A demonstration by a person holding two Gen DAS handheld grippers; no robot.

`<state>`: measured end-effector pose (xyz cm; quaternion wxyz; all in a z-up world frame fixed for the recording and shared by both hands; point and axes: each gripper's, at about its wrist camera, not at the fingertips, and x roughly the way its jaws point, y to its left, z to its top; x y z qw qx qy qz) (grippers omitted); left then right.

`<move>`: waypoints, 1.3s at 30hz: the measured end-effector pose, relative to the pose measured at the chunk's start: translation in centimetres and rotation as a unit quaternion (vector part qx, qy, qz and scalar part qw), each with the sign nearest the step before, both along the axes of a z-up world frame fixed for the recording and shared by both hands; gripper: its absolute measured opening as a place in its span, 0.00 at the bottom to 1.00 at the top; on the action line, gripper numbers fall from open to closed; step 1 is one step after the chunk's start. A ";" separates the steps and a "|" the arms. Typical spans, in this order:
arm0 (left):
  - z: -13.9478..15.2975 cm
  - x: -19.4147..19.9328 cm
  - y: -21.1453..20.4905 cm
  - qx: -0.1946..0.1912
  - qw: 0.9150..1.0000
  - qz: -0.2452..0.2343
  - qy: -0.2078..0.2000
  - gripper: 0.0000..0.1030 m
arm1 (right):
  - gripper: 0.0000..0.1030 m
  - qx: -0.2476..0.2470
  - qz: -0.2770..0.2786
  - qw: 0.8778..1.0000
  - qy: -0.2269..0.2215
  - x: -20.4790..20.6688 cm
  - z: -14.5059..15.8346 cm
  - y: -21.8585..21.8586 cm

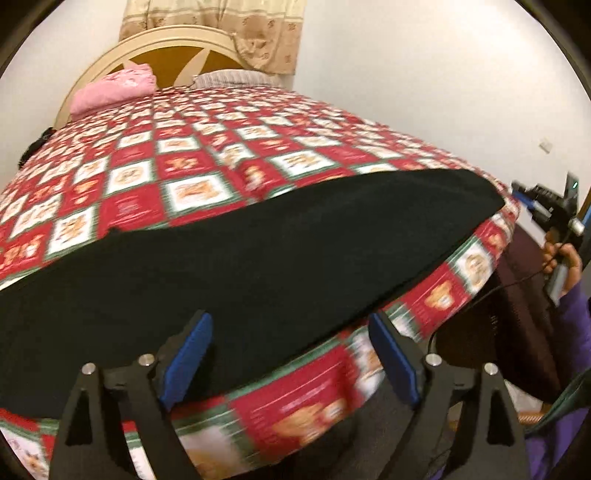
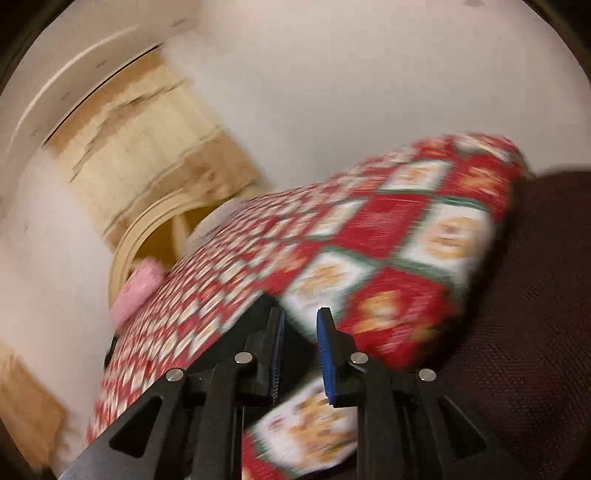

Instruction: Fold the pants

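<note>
Black pants (image 1: pixel 258 258) lie flat in a long band along the near edge of the bed, on a red, white and green checkered bedspread (image 1: pixel 177 155). My left gripper (image 1: pixel 290 332) is open and empty, its blue pads just above the pants' near edge. My right gripper (image 2: pixel 299 325) is open with a narrow gap and holds nothing. It hovers by the bed's corner, where a small piece of the pants (image 2: pixel 255 317) shows beside its left finger. The right gripper also shows in the left wrist view (image 1: pixel 550 210), held in a hand past the pants' right end.
A pink folded cloth (image 1: pixel 114 90) and a striped pillow (image 1: pixel 232 78) lie at the headboard (image 1: pixel 110 55). A dark maroon surface (image 2: pixel 535 288) stands right of the bed corner. White walls and a beige curtain (image 1: pixel 258 33) are behind.
</note>
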<state>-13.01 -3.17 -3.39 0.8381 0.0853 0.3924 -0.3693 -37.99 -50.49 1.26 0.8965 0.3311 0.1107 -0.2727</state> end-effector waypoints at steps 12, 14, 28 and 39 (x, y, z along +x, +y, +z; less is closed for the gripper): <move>-0.5 3.2 9.5 0.031 0.979 0.193 -0.052 0.86 | 0.19 -0.111 0.428 0.889 0.118 15.3 -4.3 25.7; -1.4 4.3 10.4 0.045 0.973 0.219 -0.055 0.86 | 0.19 -0.085 0.453 0.877 0.134 16.1 -6.6 27.2; -2.7 10.8 14.6 0.011 0.949 0.316 0.000 0.89 | 0.19 -0.071 0.460 0.879 0.101 19.1 -3.2 28.0; -4.3 16.1 14.3 0.072 0.936 0.344 0.028 0.90 | 0.19 -0.071 0.476 0.850 0.216 32.4 -7.7 37.8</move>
